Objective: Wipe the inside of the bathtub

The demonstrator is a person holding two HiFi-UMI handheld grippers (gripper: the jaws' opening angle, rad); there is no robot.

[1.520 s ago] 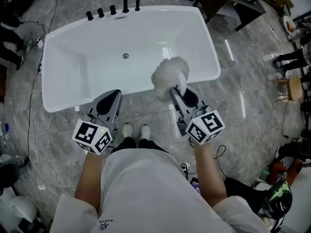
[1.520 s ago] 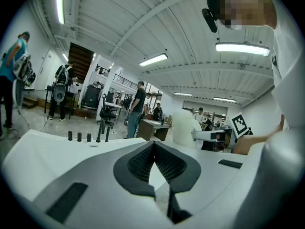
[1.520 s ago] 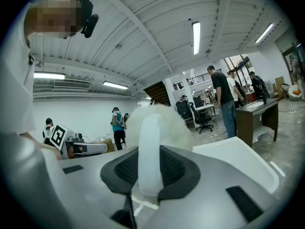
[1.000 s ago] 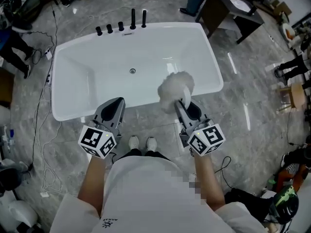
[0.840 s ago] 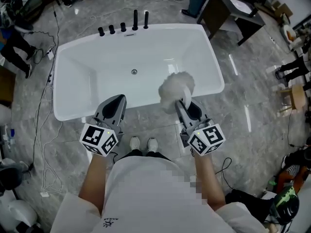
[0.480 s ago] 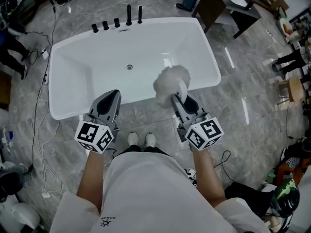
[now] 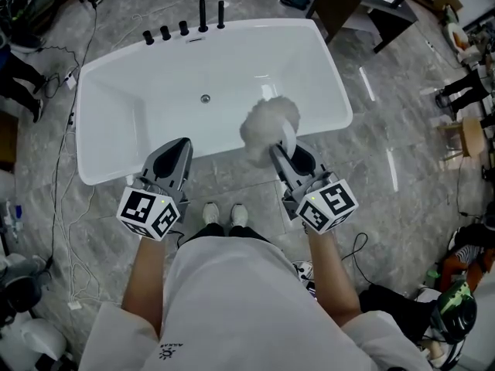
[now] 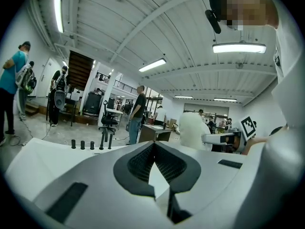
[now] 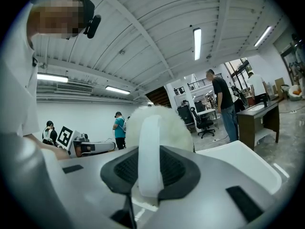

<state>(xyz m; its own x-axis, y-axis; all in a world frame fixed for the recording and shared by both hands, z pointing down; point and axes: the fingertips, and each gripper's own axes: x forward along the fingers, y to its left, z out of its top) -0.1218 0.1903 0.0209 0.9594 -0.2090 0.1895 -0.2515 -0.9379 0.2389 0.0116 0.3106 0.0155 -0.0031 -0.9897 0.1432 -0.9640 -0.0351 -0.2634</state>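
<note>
Right gripper (image 7: 277, 151) first: clenched on the white handle (image 9: 148, 151) of a fluffy white duster (image 7: 268, 124), jaws pinching it from both sides. Carries the fluffy head at 12 o'clock of the jaws, overlapping the near rim of the bathtub (image 7: 131, 107) in the head view. Hard to call any contact with the rim from up here.

Over to the left gripper (image 7: 182, 144): jaws pressed together, tips meeting, nothing caught between them. Hangs at 9 o'clock of the duster, level with its partner, tips at the tub's near rim.

And the white bathtub itself: lies at 12 o'clock of the person, long side running 9 to 3. Shows its drain (image 7: 205, 98) at 10 o'clock of the duster head. Wears a row of black tap fittings (image 7: 183, 28) on the far rim, at 12 o'clock of the drain.

Down at 6 o'clock, between the two grippers: white shoes (image 7: 220, 212) planted on the grey marbled floor (image 7: 371, 153). Off at 9 o'clock of the tub, loose cables (image 7: 58, 168) trailing across that floor.
</note>
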